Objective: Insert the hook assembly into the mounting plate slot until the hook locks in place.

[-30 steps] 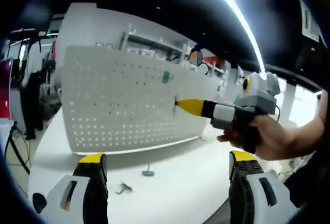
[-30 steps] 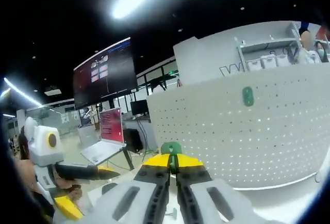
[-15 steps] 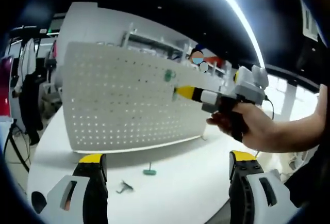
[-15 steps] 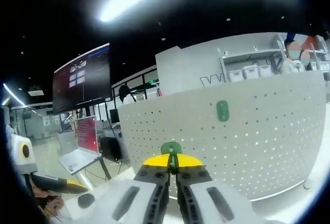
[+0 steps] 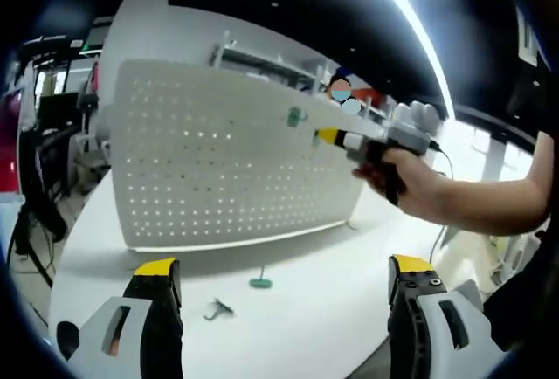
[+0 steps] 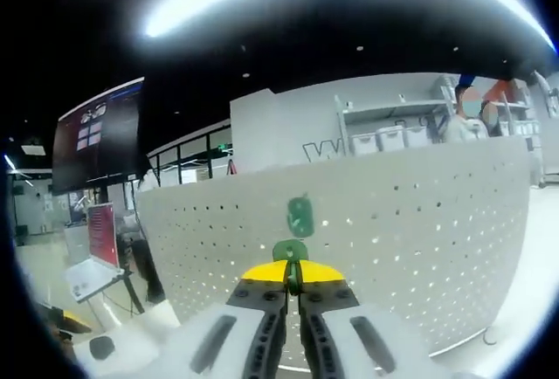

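A white pegboard mounting plate (image 5: 218,165) stands upright on the white table (image 5: 306,327). One green hook (image 5: 296,117) hangs near its upper right. In the right gripper view the same plate (image 6: 410,230) faces me, with that mounted green hook (image 6: 300,216) just above my jaws. My right gripper (image 6: 291,276) is shut on a green hook (image 6: 289,251), its head poking out between the yellow tips, close to the plate. In the left gripper view the right gripper (image 5: 325,137) is held by a hand against the plate. My left gripper (image 5: 284,274) hangs open above the table.
A loose green hook (image 5: 260,282) and a small metal clip (image 5: 217,311) lie on the table in front of the plate. Shelving with white bins (image 6: 384,139) stands behind the plate. A wall screen (image 6: 96,139) and a laptop (image 6: 92,257) are at the left.
The right gripper has travelled toward the pegboard and up to the mounted green hook, still shut on its green hook. The left gripper stays open.
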`<act>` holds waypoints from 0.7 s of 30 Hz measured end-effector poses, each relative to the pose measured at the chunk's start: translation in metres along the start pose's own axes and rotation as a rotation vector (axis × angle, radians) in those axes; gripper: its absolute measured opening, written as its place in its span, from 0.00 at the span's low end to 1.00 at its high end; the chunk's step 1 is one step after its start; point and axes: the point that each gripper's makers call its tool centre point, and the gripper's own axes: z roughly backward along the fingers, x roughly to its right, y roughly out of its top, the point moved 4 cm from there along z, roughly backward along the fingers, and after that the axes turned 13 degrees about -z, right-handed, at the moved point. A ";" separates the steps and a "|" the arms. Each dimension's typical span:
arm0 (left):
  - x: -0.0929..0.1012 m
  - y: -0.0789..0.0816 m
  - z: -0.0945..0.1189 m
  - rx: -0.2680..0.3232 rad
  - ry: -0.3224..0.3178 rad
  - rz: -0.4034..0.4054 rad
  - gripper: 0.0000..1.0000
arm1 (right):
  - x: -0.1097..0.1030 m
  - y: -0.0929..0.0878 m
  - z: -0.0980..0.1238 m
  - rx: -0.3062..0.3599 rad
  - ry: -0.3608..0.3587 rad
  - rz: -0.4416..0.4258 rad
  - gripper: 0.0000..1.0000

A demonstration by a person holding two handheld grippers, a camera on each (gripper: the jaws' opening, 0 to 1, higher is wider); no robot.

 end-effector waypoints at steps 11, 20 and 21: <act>-0.005 -0.010 0.005 -0.011 0.027 0.016 1.00 | 0.019 0.020 -0.026 0.065 -0.054 -0.002 0.00; -0.007 -0.016 0.004 -0.022 0.034 0.032 1.00 | 0.026 0.035 -0.038 0.103 -0.076 -0.004 0.00; -0.006 -0.016 0.004 -0.022 0.033 0.032 1.00 | 0.027 0.037 -0.039 0.110 -0.079 -0.002 0.00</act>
